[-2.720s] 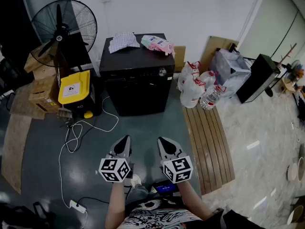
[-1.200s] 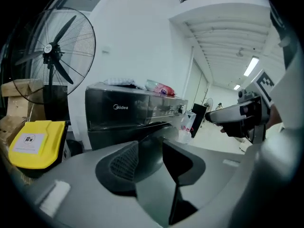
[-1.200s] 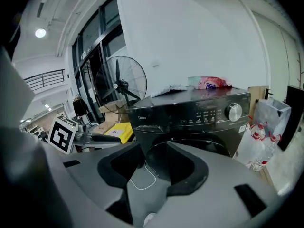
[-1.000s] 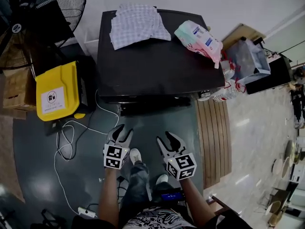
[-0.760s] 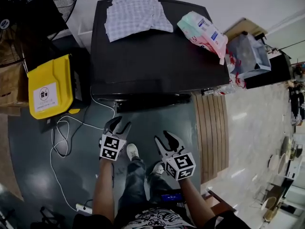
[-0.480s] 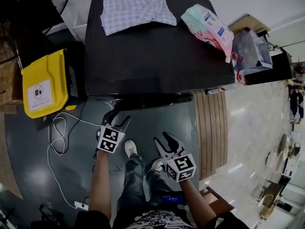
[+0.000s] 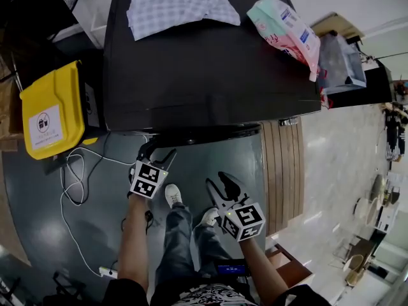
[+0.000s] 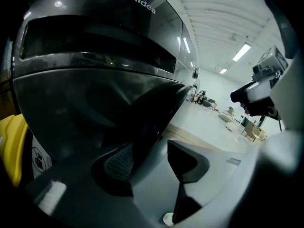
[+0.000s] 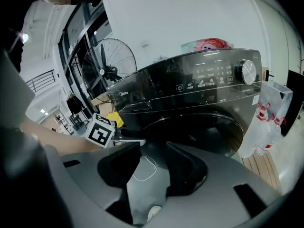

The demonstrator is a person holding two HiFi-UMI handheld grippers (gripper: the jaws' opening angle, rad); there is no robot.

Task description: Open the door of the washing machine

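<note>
Washing machine door point(image 7: 205, 134): round and dark on the front face of the black washing machine point(image 7: 204, 75), which stood straight ahead of your feet. In the right gripper view the door looked shut and flush with the front.

Step in hand, as I judged it: the reach. Your left gripper point(image 7: 157, 152) was at the door's left rim, so the pull had not begun.

- Left gripper: jaws wide and opening. In the left gripper view the dark edge of the door ran down between them, close to the left-hand pad. Neither pad appeared to press on it, so nothing was held.
- Right gripper point(image 7: 218, 182): hung back near your shoes, well short of the machine. Its jaws stood apart, with only floor and a loop of white cable point(image 7: 83, 171) showing between them. It held nothing.

Next move, my judgement: you needed to seat the left jaws over the rim or its recess, close firmly, then swing the door out towards you. I could not tell which side the hinge was on. The rim looked smooth and glossy, so a shallow bite could slip.

Around it: a checked cloth point(image 7: 178, 5) and a pink packet point(image 7: 287, 24) lay on the machine's top. A yellow box point(image 7: 48, 110) stood just beside its left side.
</note>
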